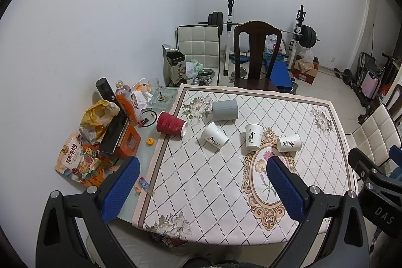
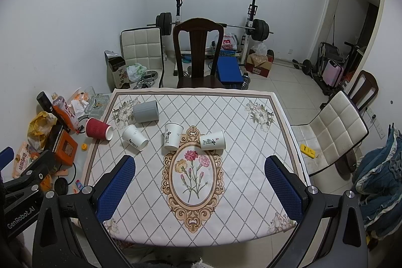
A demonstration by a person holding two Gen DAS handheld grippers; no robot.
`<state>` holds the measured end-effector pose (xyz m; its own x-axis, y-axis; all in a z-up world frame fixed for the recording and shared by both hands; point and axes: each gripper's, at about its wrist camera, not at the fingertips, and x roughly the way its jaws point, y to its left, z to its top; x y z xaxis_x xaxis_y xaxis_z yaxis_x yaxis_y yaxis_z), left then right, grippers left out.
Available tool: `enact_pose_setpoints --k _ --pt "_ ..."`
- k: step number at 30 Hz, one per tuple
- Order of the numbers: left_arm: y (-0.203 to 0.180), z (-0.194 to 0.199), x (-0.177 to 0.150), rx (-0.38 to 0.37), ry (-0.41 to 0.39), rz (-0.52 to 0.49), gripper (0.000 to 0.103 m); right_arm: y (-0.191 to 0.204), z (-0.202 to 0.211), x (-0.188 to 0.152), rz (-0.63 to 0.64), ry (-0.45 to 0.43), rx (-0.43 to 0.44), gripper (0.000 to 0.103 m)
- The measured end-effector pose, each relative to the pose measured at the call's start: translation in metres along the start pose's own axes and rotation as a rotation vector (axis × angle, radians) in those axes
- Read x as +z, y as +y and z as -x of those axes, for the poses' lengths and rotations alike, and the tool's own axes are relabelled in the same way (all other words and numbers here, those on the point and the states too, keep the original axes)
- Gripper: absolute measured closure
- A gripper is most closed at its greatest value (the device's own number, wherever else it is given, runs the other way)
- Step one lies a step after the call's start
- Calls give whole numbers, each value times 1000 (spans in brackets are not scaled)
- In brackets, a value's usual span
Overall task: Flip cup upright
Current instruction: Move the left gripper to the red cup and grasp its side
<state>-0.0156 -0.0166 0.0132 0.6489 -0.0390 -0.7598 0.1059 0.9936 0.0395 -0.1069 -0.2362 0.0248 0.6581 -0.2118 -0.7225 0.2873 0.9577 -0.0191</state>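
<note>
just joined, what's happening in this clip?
A person holds two grippers over a patterned tablecloth, both open and holding nothing. Five cups lie tipped on their sides ahead: red cup, grey cup, and three white paper cups. The left gripper and right gripper hover short of them; none is upright or touched yet.

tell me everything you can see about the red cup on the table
The red cup looks like a ripple-walled paper cup, dark red outside with a white rim and lining. It lies on its side at the left edge of the tablecloth, mouth facing right toward the nearest white cup, apparently without touching it. Neither gripper touches it.
</note>
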Motion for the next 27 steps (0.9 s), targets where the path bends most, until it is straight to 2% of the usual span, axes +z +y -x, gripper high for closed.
enact_pose_setpoints --k 4,8,16,20,27 --pt "-3 -8 1 11 21 13 0 -2 -4 -2 -7 17 -4 0" --pt "-2 -36 -8 38 79 46 0 -4 -31 -6 -3 86 -2 0" --pt "10 -123 -38 160 252 96 0 10 -135 -25 60 270 3 0" --pt "24 -156 -50 181 309 111 0 27 -187 -39 83 358 -6 0" --pt "51 -236 -41 199 407 129 0 63 -283 -54 95 485 -43 0"
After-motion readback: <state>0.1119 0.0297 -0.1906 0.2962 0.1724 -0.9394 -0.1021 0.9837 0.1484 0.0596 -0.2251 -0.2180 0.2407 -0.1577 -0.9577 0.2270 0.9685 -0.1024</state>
